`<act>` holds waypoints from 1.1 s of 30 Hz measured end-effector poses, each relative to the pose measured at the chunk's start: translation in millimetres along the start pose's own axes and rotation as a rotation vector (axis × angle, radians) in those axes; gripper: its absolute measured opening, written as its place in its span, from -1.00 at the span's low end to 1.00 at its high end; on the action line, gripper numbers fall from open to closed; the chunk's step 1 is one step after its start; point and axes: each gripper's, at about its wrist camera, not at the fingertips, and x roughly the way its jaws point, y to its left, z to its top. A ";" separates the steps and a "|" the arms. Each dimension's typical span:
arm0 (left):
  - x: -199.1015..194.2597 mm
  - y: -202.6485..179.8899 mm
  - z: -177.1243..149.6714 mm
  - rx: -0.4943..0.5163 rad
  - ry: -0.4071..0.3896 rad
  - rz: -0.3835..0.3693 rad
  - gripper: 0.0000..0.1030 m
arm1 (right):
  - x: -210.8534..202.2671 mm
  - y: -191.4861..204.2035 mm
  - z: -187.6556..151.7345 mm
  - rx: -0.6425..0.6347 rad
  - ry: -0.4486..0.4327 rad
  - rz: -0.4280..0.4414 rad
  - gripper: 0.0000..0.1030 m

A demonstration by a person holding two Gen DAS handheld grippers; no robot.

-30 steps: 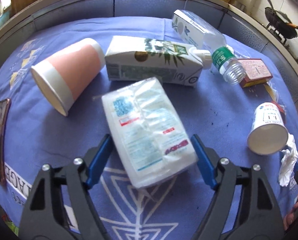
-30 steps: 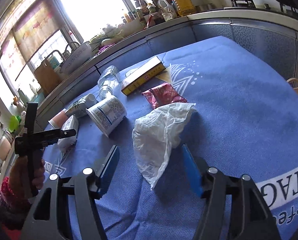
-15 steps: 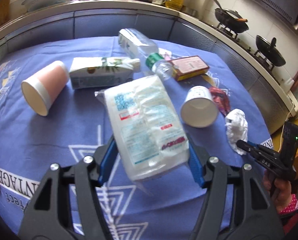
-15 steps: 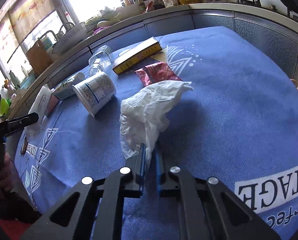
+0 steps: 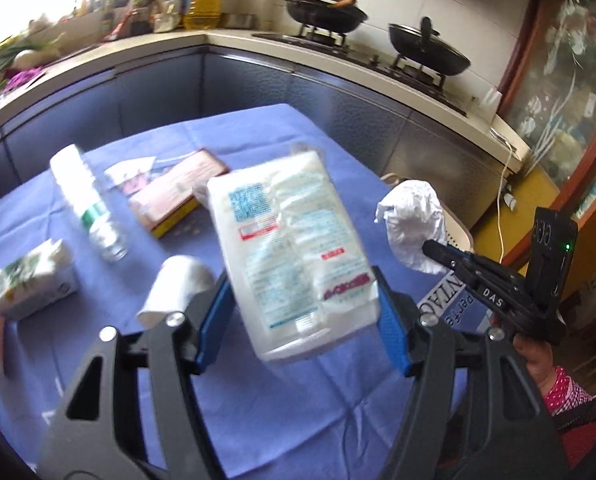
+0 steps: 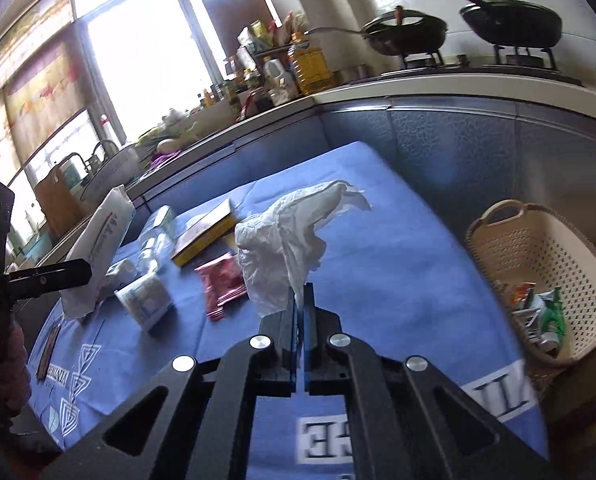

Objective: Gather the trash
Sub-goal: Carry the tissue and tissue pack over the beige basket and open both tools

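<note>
My left gripper [image 5: 301,316] is shut on a white plastic tissue pack [image 5: 290,256], lifted above the blue tablecloth [image 5: 258,392]. The pack [image 6: 102,240] also shows from the side in the right wrist view, held by the left gripper's fingers [image 6: 50,276]. My right gripper [image 6: 299,300] is shut on a crumpled white tissue [image 6: 294,232], raised off the cloth. In the left wrist view the same tissue [image 5: 413,224] hangs from the right gripper [image 5: 429,246] at the right.
On the cloth lie a plastic bottle [image 5: 90,208], a flat pink-and-yellow box [image 5: 178,200], a milk carton [image 5: 30,284], a white paper cup [image 5: 178,288] and a red wrapper [image 6: 222,284]. A beige perforated basket [image 6: 537,240] holding trash stands right of the table. Cabinets and a stove lie behind.
The left gripper closed on the tissue pack, lifted it and swung right. The right gripper shut on the tissue and raised it off the cloth.
</note>
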 end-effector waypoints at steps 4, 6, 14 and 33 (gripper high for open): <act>64.3 -60.4 44.4 0.124 0.047 -0.095 0.23 | -13.7 -67.5 12.6 0.093 -0.044 -0.116 -0.95; 103.8 -93.9 64.1 0.173 0.086 -0.159 0.23 | -16.4 -102.8 12.4 0.143 -0.037 -0.163 -0.95; 257.7 -201.7 107.3 0.255 0.265 -0.265 0.24 | -2.4 -219.7 1.9 0.260 0.046 -0.339 -0.95; 365.2 -243.8 103.7 0.254 0.384 -0.139 0.55 | 16.0 -276.0 -22.5 0.428 0.024 -0.393 0.13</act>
